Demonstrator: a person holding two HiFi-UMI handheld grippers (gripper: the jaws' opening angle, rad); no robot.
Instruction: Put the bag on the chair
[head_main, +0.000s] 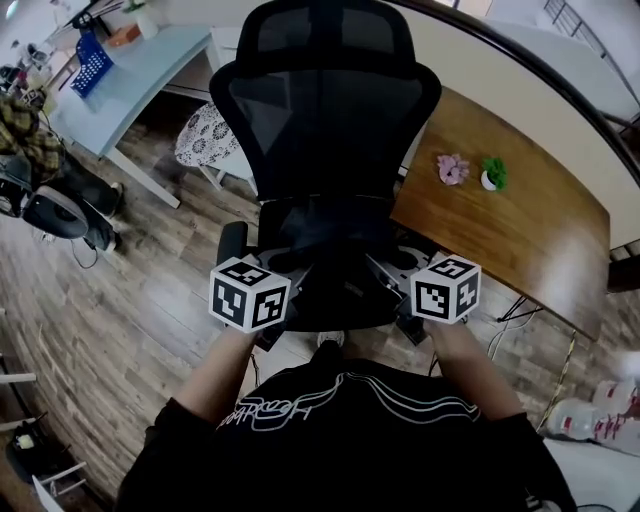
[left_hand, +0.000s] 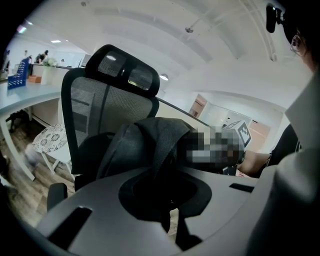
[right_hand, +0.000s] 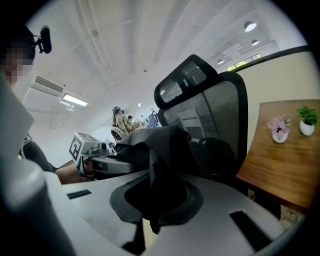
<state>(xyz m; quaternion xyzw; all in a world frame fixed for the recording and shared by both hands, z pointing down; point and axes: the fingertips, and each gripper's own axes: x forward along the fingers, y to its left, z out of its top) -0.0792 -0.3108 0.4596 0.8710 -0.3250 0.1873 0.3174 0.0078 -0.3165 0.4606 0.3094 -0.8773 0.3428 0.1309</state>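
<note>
The left gripper (left_hand: 167, 200) and right gripper (right_hand: 150, 200) were each pinched shut on the black bag (left_hand: 150, 145), holding it at the front edge of the chair (head_main: 330, 120) seat, where a thin fold could slip free and drop it short.

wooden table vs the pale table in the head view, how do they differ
The wooden table is brown with visible grain; the pale table has a light bluish top on white legs.
The wooden table bears a pink plant and a green plant; the pale table bears a blue rack.
The wooden table stands right of the office chair, the pale table left.
Both stand on the wood floor.
</note>
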